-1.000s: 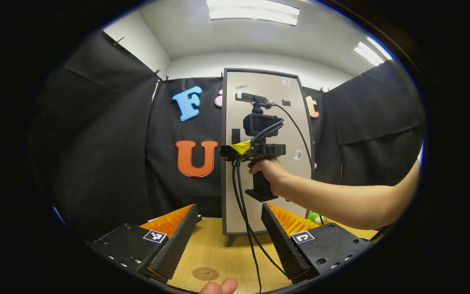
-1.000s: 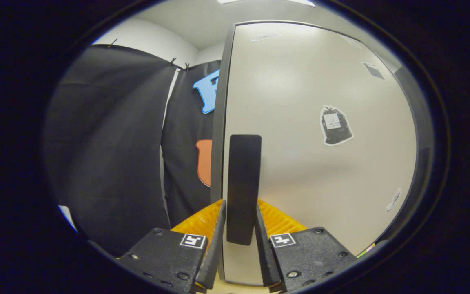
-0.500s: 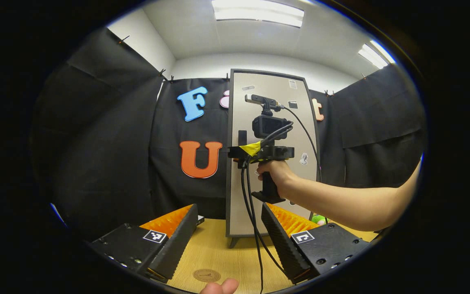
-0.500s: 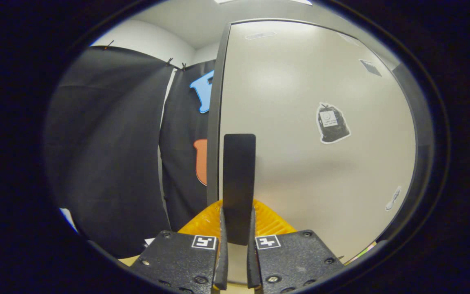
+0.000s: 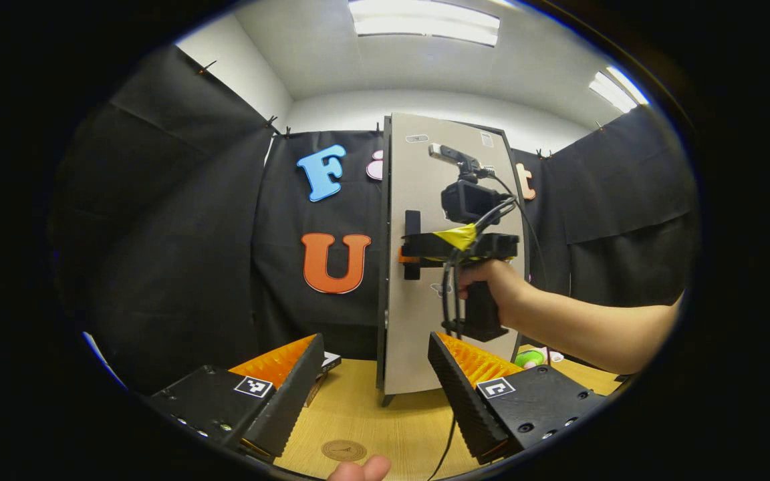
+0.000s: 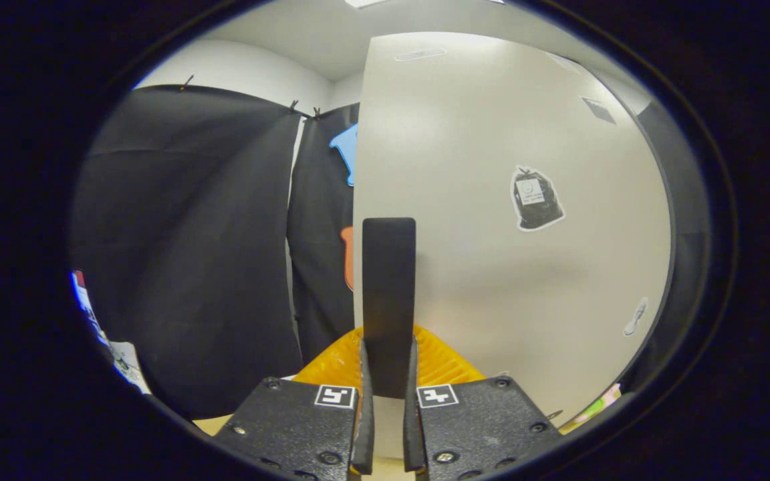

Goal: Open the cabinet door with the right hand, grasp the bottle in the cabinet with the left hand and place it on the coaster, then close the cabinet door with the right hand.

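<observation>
A tall cabinet stands on the wooden table, and its beige door is swung slightly outward. The door carries a black vertical handle. In the left gripper view, a hand holds my right gripper against that handle. In the right gripper view, my right gripper is shut on the handle, both fingers pressing its lower part. My left gripper hangs open low over the table, in front of the cabinet. A round brown coaster lies on the table just below it. The door hides the cabinet's inside.
Black cloth walls close in the booth behind and to both sides. The wooden table stretches in front of the cabinet. Some small green and pink items lie to the cabinet's right. A cable hangs down from the right gripper. A fingertip pokes in at the bottom edge.
My right gripper closed onto the door handle and drew it outward, so the door has swung a little away from the cabinet. The left gripper stayed open and drifted slightly.
</observation>
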`<state>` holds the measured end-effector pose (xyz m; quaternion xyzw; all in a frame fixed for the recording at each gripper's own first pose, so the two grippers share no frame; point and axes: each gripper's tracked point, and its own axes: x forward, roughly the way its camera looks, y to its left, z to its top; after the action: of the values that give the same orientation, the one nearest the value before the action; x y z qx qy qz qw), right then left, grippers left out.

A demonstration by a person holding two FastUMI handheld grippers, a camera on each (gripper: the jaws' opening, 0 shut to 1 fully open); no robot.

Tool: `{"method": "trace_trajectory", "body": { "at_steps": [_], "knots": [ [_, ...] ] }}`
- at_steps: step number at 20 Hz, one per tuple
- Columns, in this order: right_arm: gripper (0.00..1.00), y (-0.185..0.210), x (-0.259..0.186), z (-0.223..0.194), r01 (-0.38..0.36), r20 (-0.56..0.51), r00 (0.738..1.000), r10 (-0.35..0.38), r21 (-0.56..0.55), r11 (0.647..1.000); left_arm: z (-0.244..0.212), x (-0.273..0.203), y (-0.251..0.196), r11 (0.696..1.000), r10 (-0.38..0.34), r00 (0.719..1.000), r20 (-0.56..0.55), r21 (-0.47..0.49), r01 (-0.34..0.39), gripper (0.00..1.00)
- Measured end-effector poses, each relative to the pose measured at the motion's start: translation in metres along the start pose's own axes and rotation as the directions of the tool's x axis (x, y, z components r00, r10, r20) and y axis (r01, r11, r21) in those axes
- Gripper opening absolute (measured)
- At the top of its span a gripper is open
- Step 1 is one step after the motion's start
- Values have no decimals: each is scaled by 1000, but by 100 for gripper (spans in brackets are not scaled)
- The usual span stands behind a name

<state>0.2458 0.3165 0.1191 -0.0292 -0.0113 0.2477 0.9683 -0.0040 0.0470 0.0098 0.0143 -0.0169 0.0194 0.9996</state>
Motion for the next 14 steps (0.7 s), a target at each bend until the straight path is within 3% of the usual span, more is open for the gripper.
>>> {"method": "trace_trajectory", "body": {
  "at_steps": [14],
  "knots": [
    [20,-20,-152,-1,-58,3,998,58,23,998,-5,-13,-17,1000,-13,1000,-28,-28,12,95]
  ]
}}
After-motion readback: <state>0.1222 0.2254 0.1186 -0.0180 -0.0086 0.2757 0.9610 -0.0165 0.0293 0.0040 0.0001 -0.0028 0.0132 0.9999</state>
